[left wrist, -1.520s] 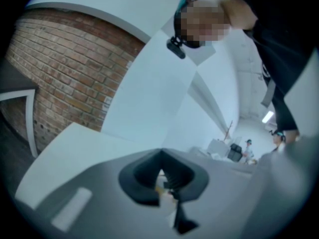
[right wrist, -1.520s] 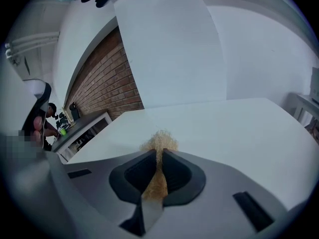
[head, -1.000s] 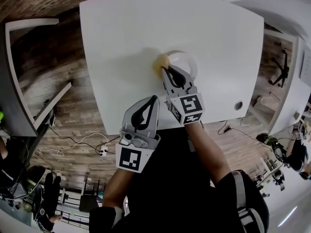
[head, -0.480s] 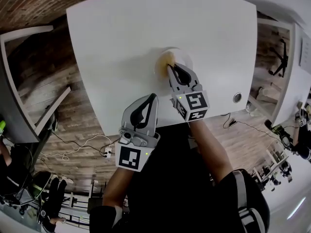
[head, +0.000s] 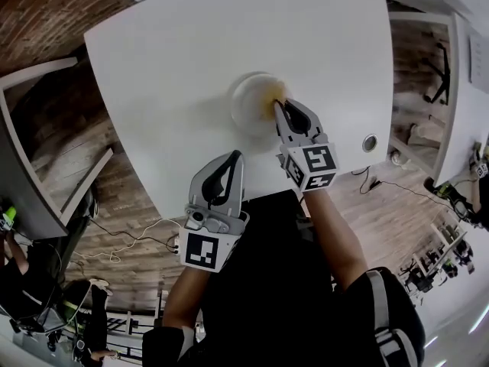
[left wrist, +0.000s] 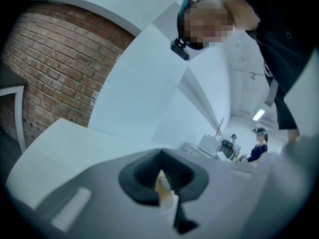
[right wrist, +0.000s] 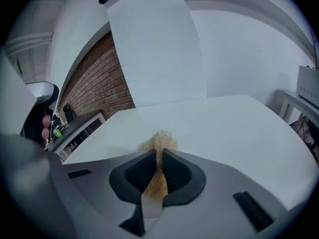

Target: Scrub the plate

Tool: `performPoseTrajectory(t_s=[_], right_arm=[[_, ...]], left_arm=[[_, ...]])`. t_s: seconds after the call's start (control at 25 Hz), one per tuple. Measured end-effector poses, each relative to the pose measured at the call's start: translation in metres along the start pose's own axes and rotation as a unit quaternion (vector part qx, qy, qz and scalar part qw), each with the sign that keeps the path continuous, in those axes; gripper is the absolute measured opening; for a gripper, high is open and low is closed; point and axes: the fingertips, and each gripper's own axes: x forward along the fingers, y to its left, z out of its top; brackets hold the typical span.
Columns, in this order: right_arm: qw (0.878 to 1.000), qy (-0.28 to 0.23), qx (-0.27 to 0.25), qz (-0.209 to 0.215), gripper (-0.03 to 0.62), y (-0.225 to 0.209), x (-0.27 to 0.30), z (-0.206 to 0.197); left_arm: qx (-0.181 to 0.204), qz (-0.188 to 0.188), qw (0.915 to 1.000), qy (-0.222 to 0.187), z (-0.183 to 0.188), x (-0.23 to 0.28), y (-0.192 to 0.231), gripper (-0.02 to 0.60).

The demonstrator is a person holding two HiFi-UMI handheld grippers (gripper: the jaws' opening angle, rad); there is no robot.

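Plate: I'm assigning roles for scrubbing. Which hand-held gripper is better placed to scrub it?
Right. The right hand-held gripper grips the tan scrubber on the plate; the left hand-held gripper sits back near the table edge.

The left gripper (left wrist: pixel 161 171) fills the near edge: a grey moulded body with two black jaws set into it. The jaws stand closed together, and a thin pale yellow and white sliver shows along the seam between them; what it is cannot be told. Beyond the body on the left lies a plain white tabletop (left wrist: pixel 60 146). A red brick wall (left wrist: pixel 55 59) rises behind it on the left, with a wide white wall panel (left wrist: pixel 139 93) to its right. The person's dark sleeve (left wrist: pixel 284 44) hangs in at the upper right. Far off on the right, two standing figures (left wrist: pixel 259 147) are small and dim under a bright ceiling light strip (left wrist: pixel 258 115).
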Motion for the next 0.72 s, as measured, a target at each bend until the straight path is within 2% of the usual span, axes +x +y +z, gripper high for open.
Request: performPoseTrajectory(t_s=[0.4,0.72], right_arm=[[1.0,-0.007,0.015,-0.025,0.035,-0.024,-0.026,-0.002],[1.0,0.009,0.017,-0.011,0.035,-0.013,-0.016,-0.013]], left_arm=[[0.004,-0.01,0.9999,0.002,0.002,0.009,-0.011,0.002],[0.0,-0.005,1.0,0.003,-0.001,0.006,-0.008,0.002]])
